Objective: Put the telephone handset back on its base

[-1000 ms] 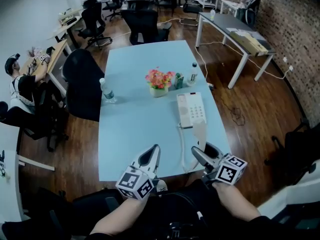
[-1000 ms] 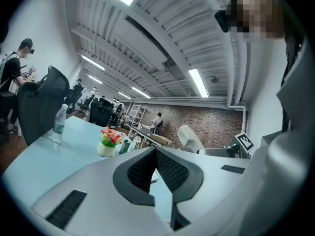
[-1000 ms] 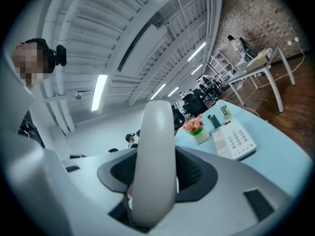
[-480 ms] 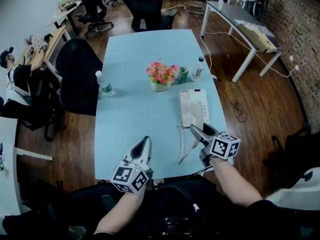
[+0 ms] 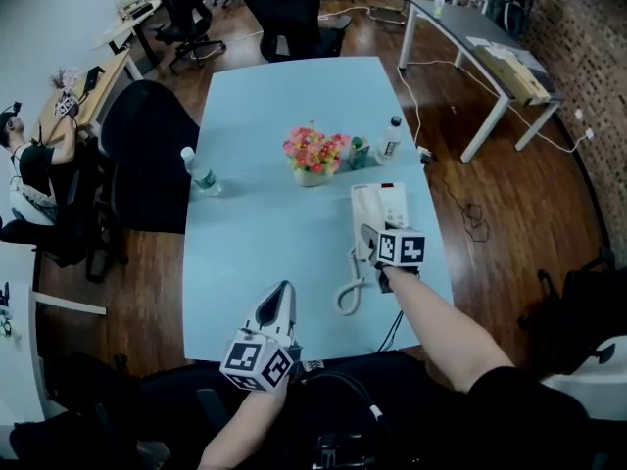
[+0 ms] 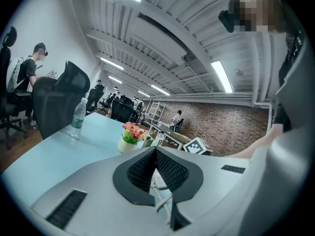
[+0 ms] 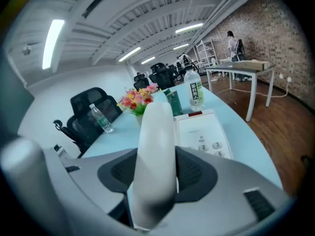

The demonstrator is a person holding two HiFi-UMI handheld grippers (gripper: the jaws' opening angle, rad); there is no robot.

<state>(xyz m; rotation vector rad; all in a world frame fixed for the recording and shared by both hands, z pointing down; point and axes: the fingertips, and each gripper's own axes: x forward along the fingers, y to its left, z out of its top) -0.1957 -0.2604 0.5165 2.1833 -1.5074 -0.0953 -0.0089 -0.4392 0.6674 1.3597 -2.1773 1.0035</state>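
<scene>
Since a second ago, the right gripper (image 5: 373,235) has been carried forward from the near edge of the tabletop (image 5: 265,223) to the near end of the telephone base (image 5: 382,202). The left gripper (image 5: 282,297) has stayed by the near edge.

The pale blue tabletop is set in an open office with a dark wooden floor (image 5: 490,204) and a brick wall (image 5: 588,57) on the right. Black office chairs (image 5: 147,155) are drawn up on the left, where a person (image 5: 24,164) is seated at another desk. A grey table (image 5: 470,47) stands at the far right.

The white handset (image 7: 156,151) is clamped between the right gripper's jaws and is held over the left side of the base, beside the keypad. Whether it touches the base cannot be told. Its coiled cord (image 5: 348,287) is looped on the tabletop, just left of the person's forearm.

The left gripper's jaws are closed together with nothing between them.

Beyond the base, a pot of pink and orange flowers (image 5: 313,155) is placed mid-table. A small green carton (image 5: 357,152) and a clear bottle with a green label (image 5: 390,140) stand just to its right. A second water bottle (image 5: 199,172) stands well apart by the left edge.
</scene>
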